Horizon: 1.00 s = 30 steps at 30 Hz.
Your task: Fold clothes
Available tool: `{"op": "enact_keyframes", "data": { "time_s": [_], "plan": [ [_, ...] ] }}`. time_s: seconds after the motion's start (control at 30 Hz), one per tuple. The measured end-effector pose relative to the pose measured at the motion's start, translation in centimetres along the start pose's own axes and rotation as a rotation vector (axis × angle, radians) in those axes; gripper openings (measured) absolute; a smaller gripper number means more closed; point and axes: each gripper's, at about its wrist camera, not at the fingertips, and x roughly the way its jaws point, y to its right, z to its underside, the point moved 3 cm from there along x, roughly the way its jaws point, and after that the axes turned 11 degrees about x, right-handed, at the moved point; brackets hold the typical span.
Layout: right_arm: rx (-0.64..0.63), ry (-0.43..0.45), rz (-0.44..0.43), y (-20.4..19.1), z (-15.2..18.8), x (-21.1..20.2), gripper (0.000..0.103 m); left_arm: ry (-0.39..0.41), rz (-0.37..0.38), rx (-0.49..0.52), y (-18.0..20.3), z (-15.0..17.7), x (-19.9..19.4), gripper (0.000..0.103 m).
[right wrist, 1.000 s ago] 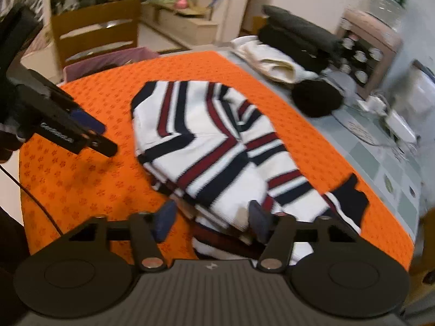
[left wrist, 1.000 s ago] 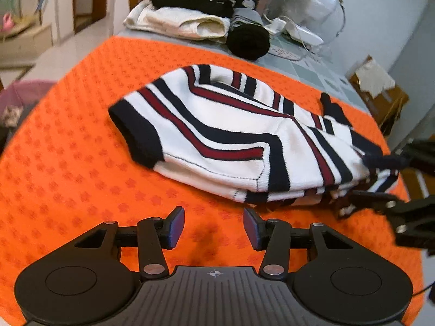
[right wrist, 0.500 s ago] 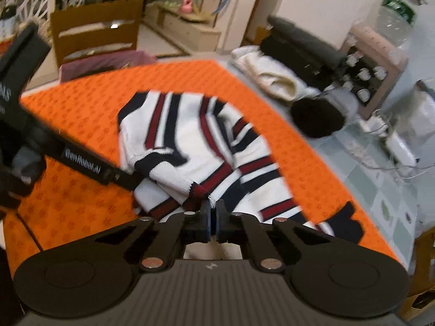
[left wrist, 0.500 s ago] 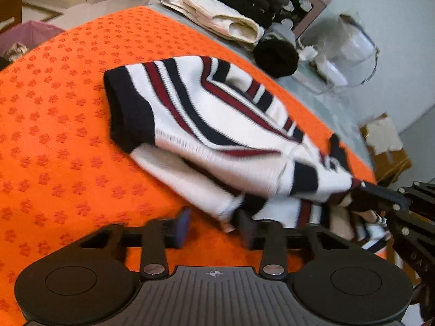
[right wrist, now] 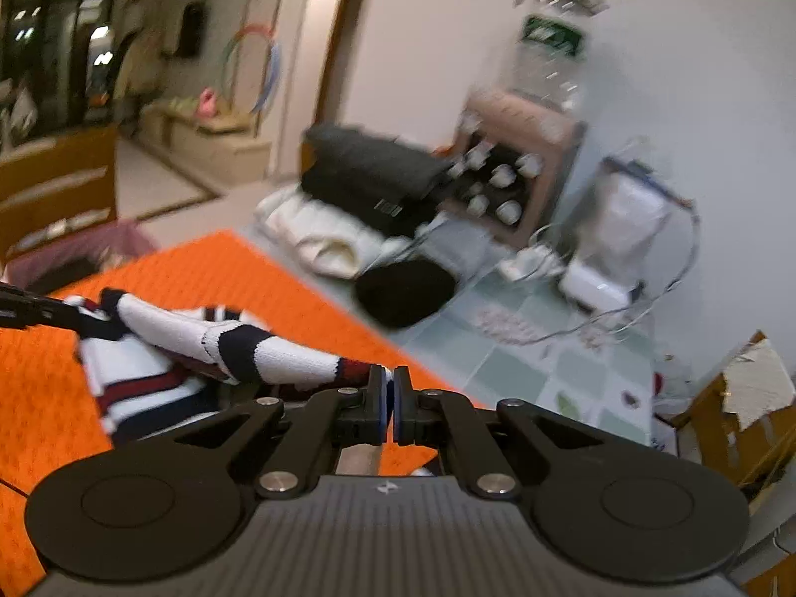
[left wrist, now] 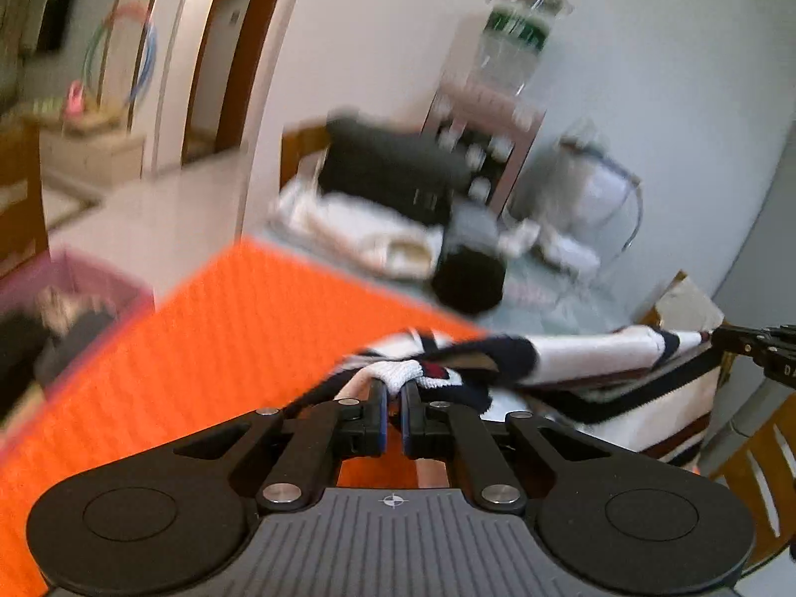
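Both tools grip the sweater (left wrist: 587, 348): the left tool (left wrist: 393, 398) and the right tool (right wrist: 388, 393) are each clenched on one edge, holding it above the orange tabletop (left wrist: 199, 338). The step looks like lifting for a fold; next the edge must go over evenly.

Most of the orange mat (left wrist: 199, 348) is lying bare on the left side, so there's room to swing through there. The far end is getting crowded: a stack of folded clothes (right wrist: 358, 199), a black bundle (right wrist: 405, 288), cables and a white appliance (right wrist: 622, 229) are blocking that edge, with a wooden chair (left wrist: 761, 467) sitting at the right.
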Motion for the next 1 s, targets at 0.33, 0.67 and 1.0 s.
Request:
{"op": "enact_keyframes", "data": {
  "time_s": [0.33,0.67,1.0],
  "plan": [
    [0.154,0.223,0.086,6.7,-7.2,-10.2,0.001,0.162,0.020,0.159,-0.9,-7.1,-6.8,0.007],
    [0.168,-0.043,-0.054,2.5,-0.8,-4.5,0.003,0.001,-0.017,0.183,-1.9,-1.2,-5.4,0.007],
    [0.133,-0.267,-0.167,-4.0,4.7,4.1,0.023,-0.151,-0.053,0.218,-3.0,3.8,-4.5,0.019]
  ]
}}
